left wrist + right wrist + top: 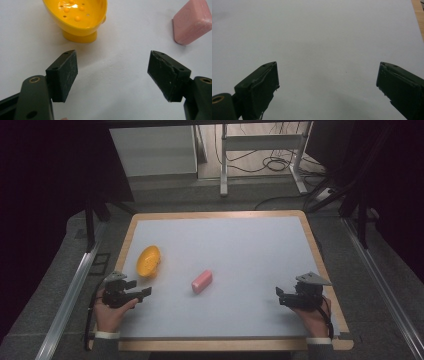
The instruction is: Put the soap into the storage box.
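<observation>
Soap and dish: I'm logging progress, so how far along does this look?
Nothing looks done: the pink soap lies on the mat, apart from the yellow dish, which holds nothing. Nothing is in hand; left gripper and right gripper are open. Presumably the soap goes in the dish.

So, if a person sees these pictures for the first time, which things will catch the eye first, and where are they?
Probably the yellow dish with small bumps and holes inside, at the left of the white mat, and the pink bar lying near the mat's middle. Next come the two open black grippers at the near edge: the left gripper close beside the dish, the right gripper over bare mat.
</observation>
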`<state>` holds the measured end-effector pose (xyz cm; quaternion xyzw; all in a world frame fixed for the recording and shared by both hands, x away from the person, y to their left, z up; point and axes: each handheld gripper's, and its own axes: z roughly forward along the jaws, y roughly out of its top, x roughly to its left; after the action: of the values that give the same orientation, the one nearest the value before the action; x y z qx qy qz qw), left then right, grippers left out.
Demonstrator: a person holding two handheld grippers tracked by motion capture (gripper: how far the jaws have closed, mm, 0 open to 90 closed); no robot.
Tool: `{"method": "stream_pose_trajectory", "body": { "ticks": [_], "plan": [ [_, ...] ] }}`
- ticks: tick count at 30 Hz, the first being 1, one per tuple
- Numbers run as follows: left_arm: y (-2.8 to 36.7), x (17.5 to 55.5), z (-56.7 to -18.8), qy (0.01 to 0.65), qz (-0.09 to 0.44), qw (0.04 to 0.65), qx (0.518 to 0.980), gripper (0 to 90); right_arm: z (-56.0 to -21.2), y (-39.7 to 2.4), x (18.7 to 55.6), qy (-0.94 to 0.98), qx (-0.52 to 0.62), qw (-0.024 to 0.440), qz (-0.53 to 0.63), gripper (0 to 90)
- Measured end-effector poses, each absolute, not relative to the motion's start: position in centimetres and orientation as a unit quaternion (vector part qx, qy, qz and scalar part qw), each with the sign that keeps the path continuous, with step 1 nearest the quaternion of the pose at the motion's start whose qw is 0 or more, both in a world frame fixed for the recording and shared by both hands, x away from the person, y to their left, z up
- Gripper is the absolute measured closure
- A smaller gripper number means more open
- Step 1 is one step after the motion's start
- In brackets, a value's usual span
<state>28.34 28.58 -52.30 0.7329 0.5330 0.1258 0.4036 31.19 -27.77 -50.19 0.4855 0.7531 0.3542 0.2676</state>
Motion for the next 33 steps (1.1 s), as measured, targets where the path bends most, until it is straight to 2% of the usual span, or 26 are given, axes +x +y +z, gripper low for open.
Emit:
{"method": "stream_pose_trajectory", "body": {
  "ticks": [33],
  "plan": [
    [28.6, 27.4, -50.3, 0.524, 0.150, 0.409, 0.732, 25.5, -49.6, -28.4, 30.8, 0.748, 0.489, 0.273, 0.357, 6.3]
  ]
}}
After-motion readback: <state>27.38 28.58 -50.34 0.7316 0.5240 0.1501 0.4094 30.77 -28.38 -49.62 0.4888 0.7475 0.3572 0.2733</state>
